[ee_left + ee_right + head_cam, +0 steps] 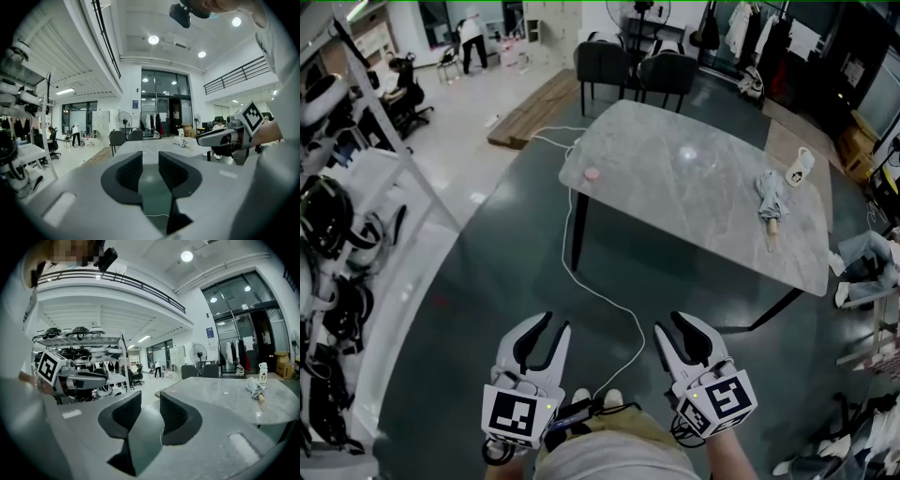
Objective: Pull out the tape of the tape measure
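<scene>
Both grippers are held low in front of the person, over the dark floor and well short of the grey marble table (pixel 694 187). My left gripper (pixel 548 330) is open, with a narrow gap and nothing between its pads (pixel 129 172). My right gripper (pixel 675 328) is also open and empty, as its pads (pixel 174 416) show. A small pink round thing (pixel 592 173) lies at the table's near left corner. It is too small to tell whether it is the tape measure. In each gripper view the other gripper shows alongside: the right gripper (pixel 225 138) and the left gripper (pixel 79 379).
A folded umbrella (pixel 769 202) and a white bottle (pixel 800 167) lie on the table's right side. A white cable (pixel 600 291) runs over the floor from the table toward me. Dark chairs (pixel 637 70) stand behind the table. Racks of gear (pixel 328 281) line the left.
</scene>
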{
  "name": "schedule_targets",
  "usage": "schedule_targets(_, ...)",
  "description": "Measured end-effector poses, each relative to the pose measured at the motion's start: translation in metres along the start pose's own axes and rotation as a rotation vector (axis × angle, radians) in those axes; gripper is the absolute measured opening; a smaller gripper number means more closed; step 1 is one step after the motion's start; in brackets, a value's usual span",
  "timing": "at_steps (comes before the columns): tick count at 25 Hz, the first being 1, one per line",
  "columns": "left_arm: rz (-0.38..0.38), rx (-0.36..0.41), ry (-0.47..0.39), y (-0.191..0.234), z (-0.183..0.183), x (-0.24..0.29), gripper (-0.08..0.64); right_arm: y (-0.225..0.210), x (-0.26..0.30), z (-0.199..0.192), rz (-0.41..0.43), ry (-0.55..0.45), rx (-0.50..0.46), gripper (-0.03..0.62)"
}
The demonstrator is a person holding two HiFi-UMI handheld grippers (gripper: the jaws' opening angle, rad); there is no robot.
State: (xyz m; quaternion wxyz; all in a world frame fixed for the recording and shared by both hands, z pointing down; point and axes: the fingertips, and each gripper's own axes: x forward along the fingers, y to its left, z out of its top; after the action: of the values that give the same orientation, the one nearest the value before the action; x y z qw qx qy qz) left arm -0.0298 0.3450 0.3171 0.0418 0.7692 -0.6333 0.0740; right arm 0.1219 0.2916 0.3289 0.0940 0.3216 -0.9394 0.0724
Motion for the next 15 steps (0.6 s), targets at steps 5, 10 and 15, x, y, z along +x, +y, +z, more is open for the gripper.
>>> schedule_targets(5, 0.029, 0.001, 0.005, -0.003, 0.000, 0.000, 0.107, -0.004, -0.001, 0.000, 0.021, -0.004, -0.001, 0.121)
schedule_targets(10, 0.077, -0.014, 0.027, -0.006, 0.003, 0.001, 0.107, -0.013, -0.006, -0.001, 0.039, -0.009, 0.000, 0.121)
schedule_targets(15, 0.098, -0.015, 0.021, -0.015, 0.003, 0.002, 0.107, -0.023, -0.014, -0.003, 0.050, -0.012, -0.009, 0.120)
